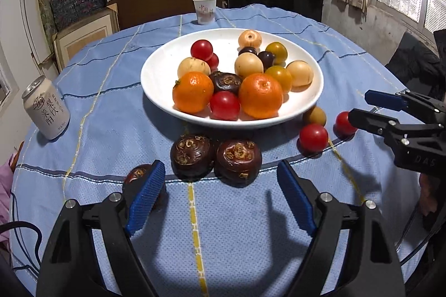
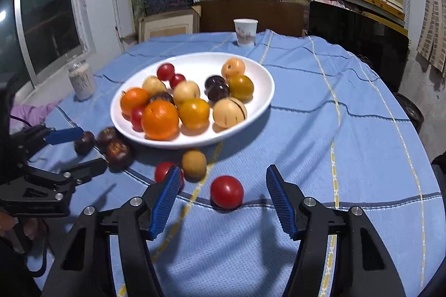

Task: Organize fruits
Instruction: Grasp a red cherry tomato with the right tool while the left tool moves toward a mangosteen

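Note:
A white plate holds oranges, red tomatoes, yellow, tan and dark fruits. Two dark brown water chestnuts lie on the cloth just ahead of my open left gripper. A third chestnut is half hidden behind its left finger. In the right wrist view my right gripper is open, with a red tomato lying loose between its pads. A second tomato sits behind its left finger, and a tan fruit lies beside that.
A drink can stands at the table's left and a paper cup at the far edge. The blue striped cloth covers the round table. Shelves of boxes fill the back wall. A hand holds the left gripper's grip.

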{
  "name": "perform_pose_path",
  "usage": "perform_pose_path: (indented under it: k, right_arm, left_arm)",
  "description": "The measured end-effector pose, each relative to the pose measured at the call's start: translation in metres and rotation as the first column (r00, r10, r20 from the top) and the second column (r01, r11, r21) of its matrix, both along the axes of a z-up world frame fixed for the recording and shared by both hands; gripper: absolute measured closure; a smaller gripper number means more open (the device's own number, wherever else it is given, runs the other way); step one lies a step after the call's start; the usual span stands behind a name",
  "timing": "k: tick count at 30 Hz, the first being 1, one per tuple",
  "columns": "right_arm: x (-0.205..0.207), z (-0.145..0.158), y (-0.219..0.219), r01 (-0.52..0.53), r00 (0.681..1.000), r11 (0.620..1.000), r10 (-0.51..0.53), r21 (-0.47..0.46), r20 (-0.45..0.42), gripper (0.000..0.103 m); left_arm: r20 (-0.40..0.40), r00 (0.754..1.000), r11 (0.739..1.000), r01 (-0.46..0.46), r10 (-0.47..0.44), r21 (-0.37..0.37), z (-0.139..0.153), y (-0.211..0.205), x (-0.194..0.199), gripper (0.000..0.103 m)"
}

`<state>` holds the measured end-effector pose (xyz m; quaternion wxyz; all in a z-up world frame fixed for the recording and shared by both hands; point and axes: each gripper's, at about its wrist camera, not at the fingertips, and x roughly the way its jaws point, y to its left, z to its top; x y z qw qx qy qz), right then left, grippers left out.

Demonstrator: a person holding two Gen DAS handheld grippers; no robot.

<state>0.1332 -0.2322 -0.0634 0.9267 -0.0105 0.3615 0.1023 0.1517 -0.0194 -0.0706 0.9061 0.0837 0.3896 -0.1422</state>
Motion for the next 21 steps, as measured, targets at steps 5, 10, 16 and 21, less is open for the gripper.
perform_pose_path:
  k: [5,10,16,21]
  right_arm:
    - [0.010,-0.009,-0.012,0.049,0.997,0.998,-0.046,0.040,-0.058,0.039]
    - [0.012,-0.012,-0.019,0.062,0.996,0.995,-0.056,0.076,-0.075,0.039]
    - [0.018,-0.017,-0.018,0.059,0.992,0.995,-0.051,0.074,-0.112,0.038]
    - [0.026,-0.026,-0.016,0.055,0.984,0.996,-0.041,0.075,-0.174,0.038]
  left_arm:
    - [-0.066,0.997,0.999,-0.032,0.030,-0.028,-0.008,0.008,0.011,0.046]
    - [-0.078,0.993,0.995,-0.090,0.086,-0.051,-0.008,0.021,0.016,0.045]
    - [-0.075,0.991,0.993,-0.117,0.115,-0.027,-0.008,0.023,0.019,0.043]
    - [-0.088,0.995,0.997,-0.057,0.053,-0.045,-0.009,0.016,0.019,0.043]
